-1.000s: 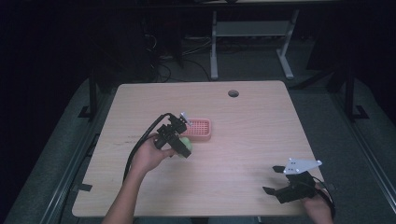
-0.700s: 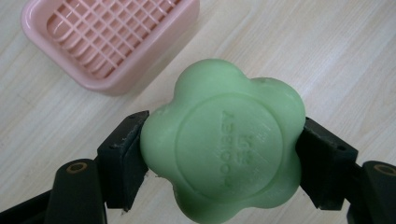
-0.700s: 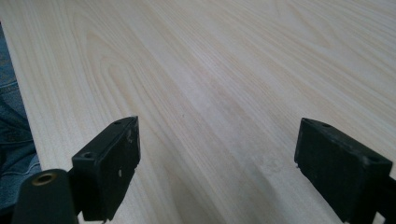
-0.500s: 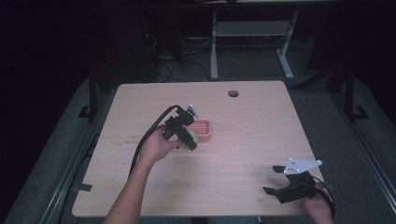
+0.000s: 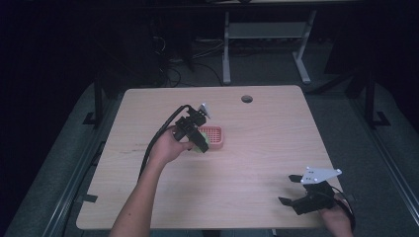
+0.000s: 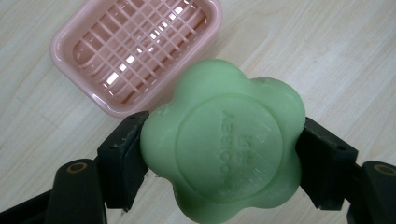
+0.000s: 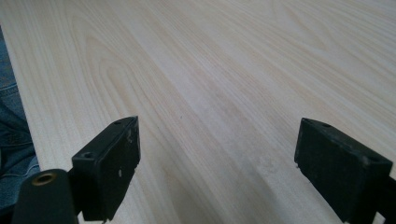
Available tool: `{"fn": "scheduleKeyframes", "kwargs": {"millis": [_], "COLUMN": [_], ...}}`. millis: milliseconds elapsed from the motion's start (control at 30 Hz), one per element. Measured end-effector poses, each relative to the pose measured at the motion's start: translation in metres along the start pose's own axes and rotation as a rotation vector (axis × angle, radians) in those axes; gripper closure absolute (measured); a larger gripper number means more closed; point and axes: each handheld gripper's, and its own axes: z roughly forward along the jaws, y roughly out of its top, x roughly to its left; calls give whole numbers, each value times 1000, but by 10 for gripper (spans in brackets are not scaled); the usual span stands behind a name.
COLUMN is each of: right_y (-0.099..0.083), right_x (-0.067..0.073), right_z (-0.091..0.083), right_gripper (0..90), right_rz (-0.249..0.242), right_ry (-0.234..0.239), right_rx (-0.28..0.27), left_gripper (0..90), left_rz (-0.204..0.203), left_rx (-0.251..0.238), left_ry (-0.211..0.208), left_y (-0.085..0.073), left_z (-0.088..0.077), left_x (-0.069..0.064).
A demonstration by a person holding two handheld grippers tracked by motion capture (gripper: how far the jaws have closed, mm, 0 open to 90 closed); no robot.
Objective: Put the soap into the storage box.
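Green flower-shaped soap (image 6: 222,144) sitting pinched between the two black jaws of the left tool (image 6: 219,154), pressed on both flanks and carried clear above the pale wooden tabletop (image 6: 327,60); just beyond it, lying flat, a pink slatted soap dish (image 6: 135,51), its near edge partly hidden behind the soap. Resting at the near right corner of the tabletop, well apart from the dish, the right tool (image 5: 301,192), jaws spread wide and gripping nothing, bare wood grain showing between them
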Motion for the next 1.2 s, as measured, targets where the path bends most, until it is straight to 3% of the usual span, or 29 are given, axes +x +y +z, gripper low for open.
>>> {"fn": "scheduleKeyframes", "kwargs": {"millis": [333,500,800,1200], "right_y": [-1,-1,0,0], "right_x": [-2,-2,-1,-2], "right_z": [-2,-2,-2,-3], "right_gripper": [138,137,138,138], "right_rz": [9,8,4,6], "right_ry": [-7,-6,-7,-7], "right_rx": [-10,-13,-12,-14], "left_gripper": [267,267,267,267], "left_rz": [-24,-7,-25,-73], "left_rx": [6,24,8,25], "left_ry": [6,21,28,32], "left_y": [14,22,40,53], "left_z": [4,4,4,21], "left_x": [7,10,16,28]}}
